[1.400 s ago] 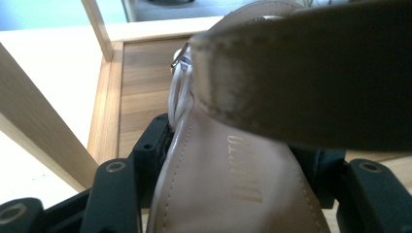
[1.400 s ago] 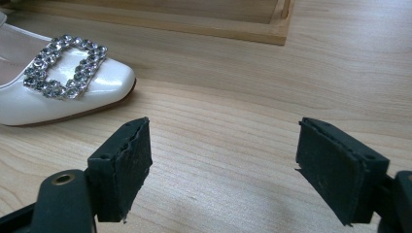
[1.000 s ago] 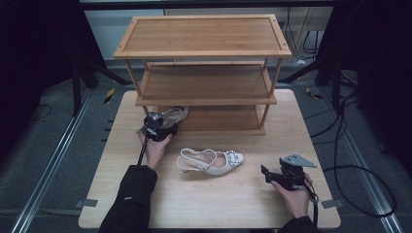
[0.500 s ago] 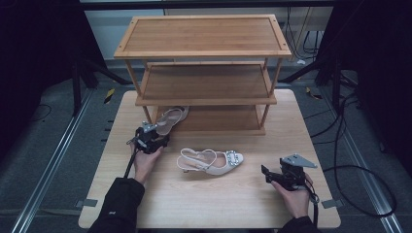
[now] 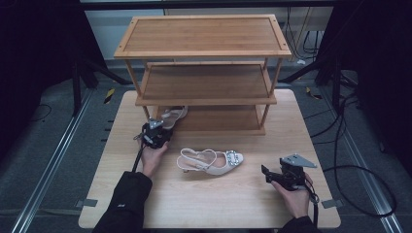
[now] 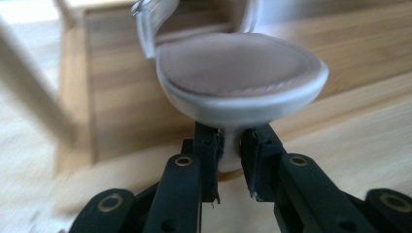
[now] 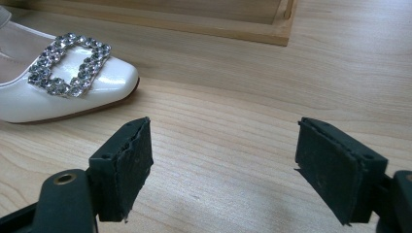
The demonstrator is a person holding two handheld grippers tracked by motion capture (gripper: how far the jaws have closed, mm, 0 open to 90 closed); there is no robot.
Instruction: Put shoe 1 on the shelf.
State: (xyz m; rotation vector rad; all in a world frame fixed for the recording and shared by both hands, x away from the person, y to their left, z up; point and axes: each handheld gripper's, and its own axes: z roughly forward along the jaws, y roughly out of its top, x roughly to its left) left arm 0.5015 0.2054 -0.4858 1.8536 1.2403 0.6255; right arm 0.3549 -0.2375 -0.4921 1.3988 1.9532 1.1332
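Two white shoes, one rack, two grippers. Shoe no. 1 (image 5: pixel 172 115) lies at the left end of the rack's (image 5: pixel 204 53) bottom shelf, heel end toward the person; the left gripper (image 5: pixel 156 133) is at that heel. In the left gripper view its jaws have just been closing and now stand narrow, pads pressing either side of the thin heel stem (image 6: pixel 232 145), w/ the padded heel seat right above them (so it has hold of the shoe by the heel). Shoe no. 2 (image 5: pixel 211 161) lies on its side on the table (image 5: pixel 233 204) in front of the rack, between the two hands, buckle (image 7: pixel 68 64) toward the right. The right gripper (image 5: pixel 272 175) rests low near the table's right front, jaws wide apart w/ nothing between them, just bare wood; shoe no. 2's toe is near, off to its left, not touching. The rack has three shelves; the top two are bare.
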